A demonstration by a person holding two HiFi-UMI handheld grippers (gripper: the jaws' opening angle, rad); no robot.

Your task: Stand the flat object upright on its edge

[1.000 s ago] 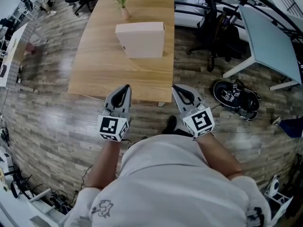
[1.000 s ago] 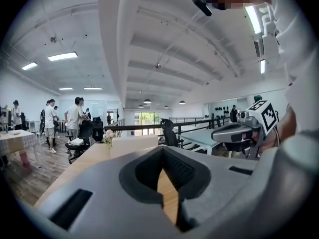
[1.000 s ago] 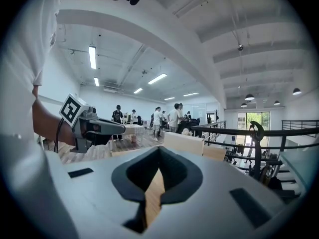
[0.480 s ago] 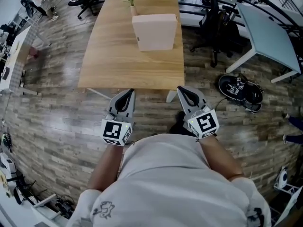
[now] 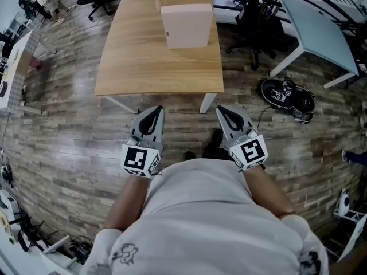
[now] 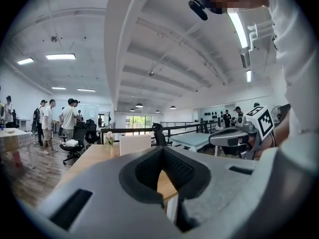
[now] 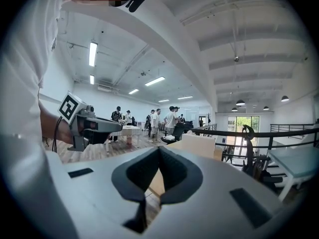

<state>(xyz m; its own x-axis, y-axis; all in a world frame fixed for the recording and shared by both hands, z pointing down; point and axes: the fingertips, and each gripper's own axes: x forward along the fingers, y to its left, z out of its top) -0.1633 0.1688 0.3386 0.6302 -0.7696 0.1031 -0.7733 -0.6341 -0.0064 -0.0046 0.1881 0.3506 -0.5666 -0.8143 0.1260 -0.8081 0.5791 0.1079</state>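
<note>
**A:** Where does the pink box (image 5: 186,26) sit?
**B:** Far end of the wooden counter (image 5: 143,67), by the flower vase (image 5: 157,3), dead ahead.
**A:** Which claw is nearer?
**B:** Neither. The left claw (image 5: 155,110) and right claw (image 5: 223,111), both closed and empty, flank its line.

The pale pink flat box (image 5: 187,26) stands upright on the far end of the wooden table (image 5: 143,62).
</note>
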